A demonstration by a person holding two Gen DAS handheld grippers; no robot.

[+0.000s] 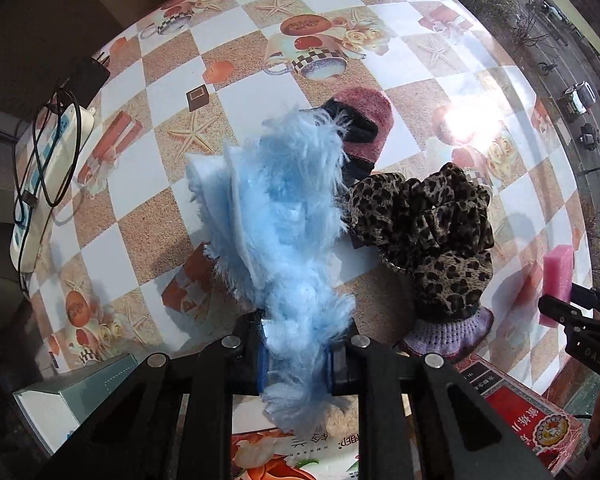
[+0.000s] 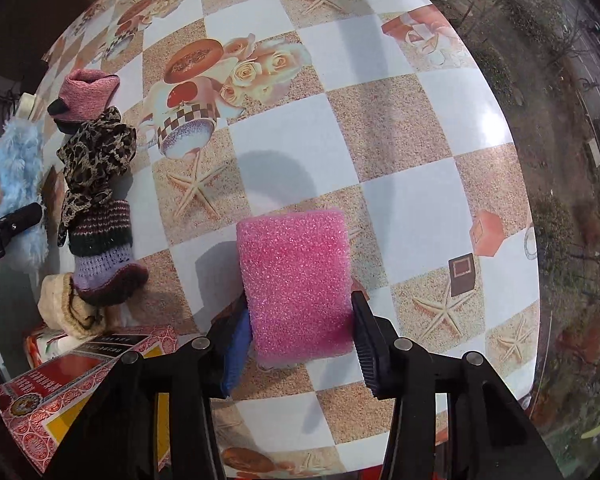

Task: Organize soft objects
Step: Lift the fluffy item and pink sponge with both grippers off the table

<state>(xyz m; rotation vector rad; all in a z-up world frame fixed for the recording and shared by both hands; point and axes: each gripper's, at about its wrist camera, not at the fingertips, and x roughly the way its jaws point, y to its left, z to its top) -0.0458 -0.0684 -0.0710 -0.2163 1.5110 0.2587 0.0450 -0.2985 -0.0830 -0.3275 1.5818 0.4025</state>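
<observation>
Both grippers, left (image 1: 298, 354) and right (image 2: 300, 340), are built of black struts joined by silver rivets, with blue-padded fingers (image 2: 236, 344).

Both views are aimed straight down at the table (image 1: 236, 4), close above; leopard cloth (image 1: 420, 216) and sponge (image 2: 296, 280) are shared.

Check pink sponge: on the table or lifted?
Lifted. The pink sponge is pinched between the right gripper pads, its shadow cast apart on the table.
</observation>
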